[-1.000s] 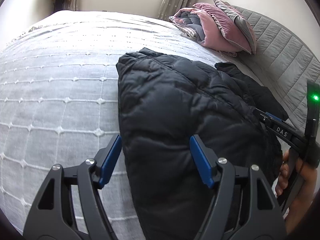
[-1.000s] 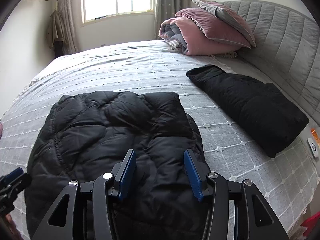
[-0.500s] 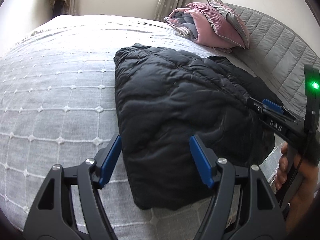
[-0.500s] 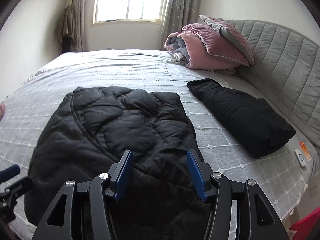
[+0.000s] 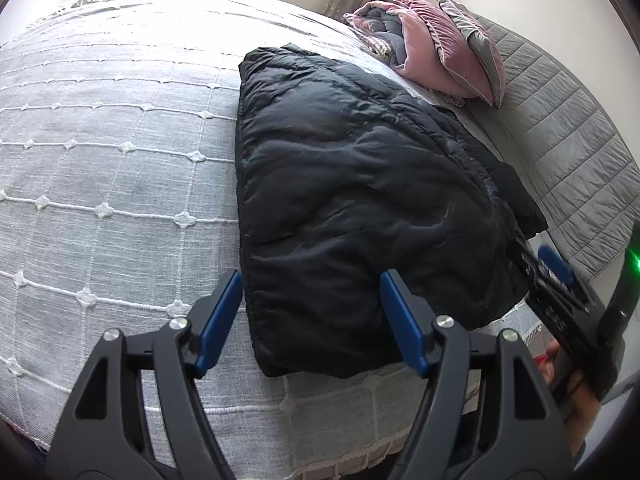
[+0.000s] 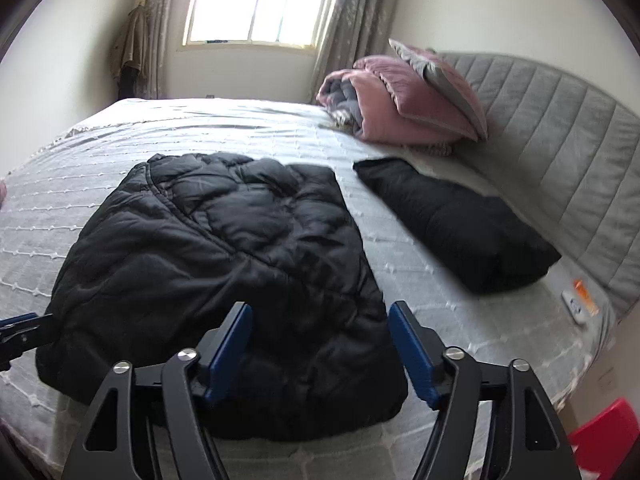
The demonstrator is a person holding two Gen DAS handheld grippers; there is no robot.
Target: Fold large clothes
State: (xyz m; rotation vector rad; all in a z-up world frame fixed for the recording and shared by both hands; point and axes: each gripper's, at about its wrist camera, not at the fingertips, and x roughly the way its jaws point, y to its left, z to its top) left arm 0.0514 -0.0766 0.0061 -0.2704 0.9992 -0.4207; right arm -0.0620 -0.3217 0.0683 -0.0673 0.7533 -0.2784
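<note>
Folded black puffer jacket [image 6: 224, 264] lies flat on the bed [image 5: 100, 168], near the edge closest to you. Its long axis runs from that edge away toward the window [image 6: 256, 4]; the seamed, rounded end points at the far side. A second folded black garment [image 6: 460, 232] sits apart to its right, angled along the grey headboard [image 6: 560, 152].

Your left gripper [image 5: 312, 320] is released, jaws wide, nothing clamped; the jacket's near-left corner just shows between the fingers. Your right gripper [image 6: 320, 348] has jaws opening, jacket's near edge behind the gap, pads not pressing it.

Hard to read: the right view is motion-blurred, the pink bedding [image 6: 400, 100] soft. In the left view the second garment is mostly hidden behind the jacket, and your right hand [image 5: 576, 396] is cut off at the frame edge.

Versus a second ago: both grippers have pulled back, so more of the bed edge shows.
</note>
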